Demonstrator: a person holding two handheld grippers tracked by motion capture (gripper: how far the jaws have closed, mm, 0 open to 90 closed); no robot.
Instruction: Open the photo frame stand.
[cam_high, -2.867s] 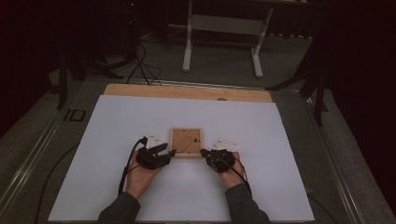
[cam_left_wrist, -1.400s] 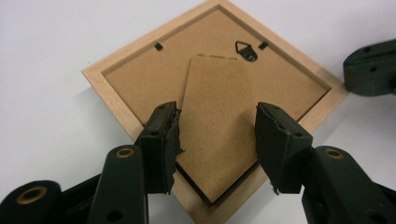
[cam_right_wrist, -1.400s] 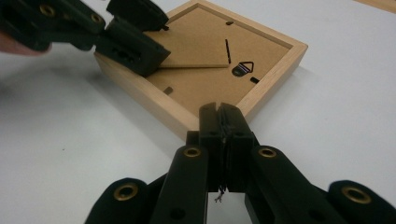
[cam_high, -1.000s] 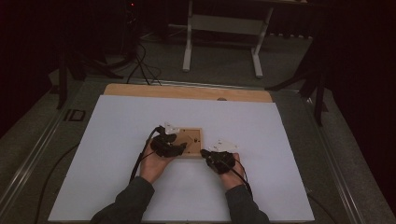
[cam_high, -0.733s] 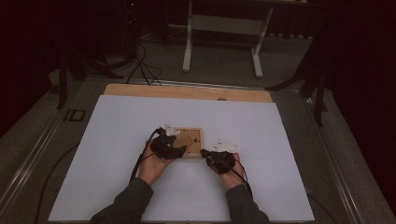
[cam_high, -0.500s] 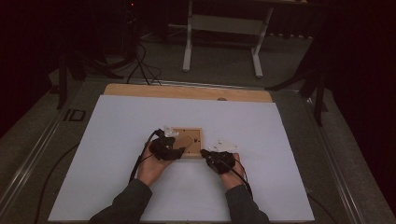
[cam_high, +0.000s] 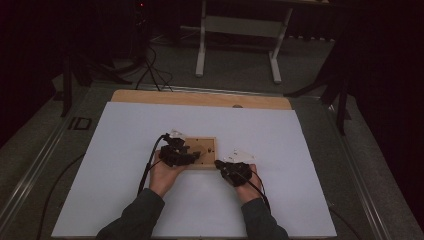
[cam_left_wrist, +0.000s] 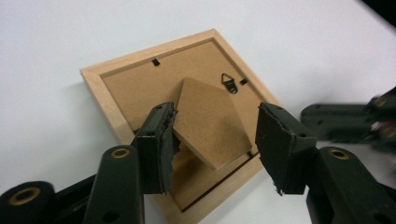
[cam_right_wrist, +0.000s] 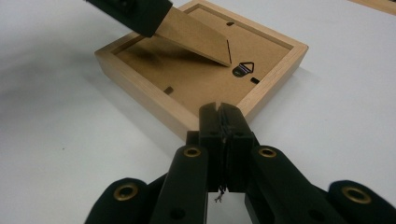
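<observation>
- Frame (cam_left_wrist: 140, 88) lies face-down on white surface (cam_high: 300, 150), stand flap (cam_left_wrist: 210, 121) raised.
- Left claw (cam_left_wrist: 215, 144) spread around flap, one pad touching its edge.
- Right claw (cam_right_wrist: 223, 122) pressed together, empty, at frame's corner.

One wooden picture frame (cam_left_wrist: 116, 88), two grippers, one white table sheet (cam_high: 300, 150)

I am looking into what seems a lab or recording studio rather than a home. The table (cam_high: 310, 150) is a wooden board covered by a plain white sheet, set in a metal-railed frame (cam_high: 45, 155). Beyond its far edge stand the white legs of a stand (cam_high: 202, 45), black tripod legs (cam_high: 80, 75) and loose cables (cam_high: 150, 70) on grey carpet; the dark surroundings are hard to make out.
</observation>
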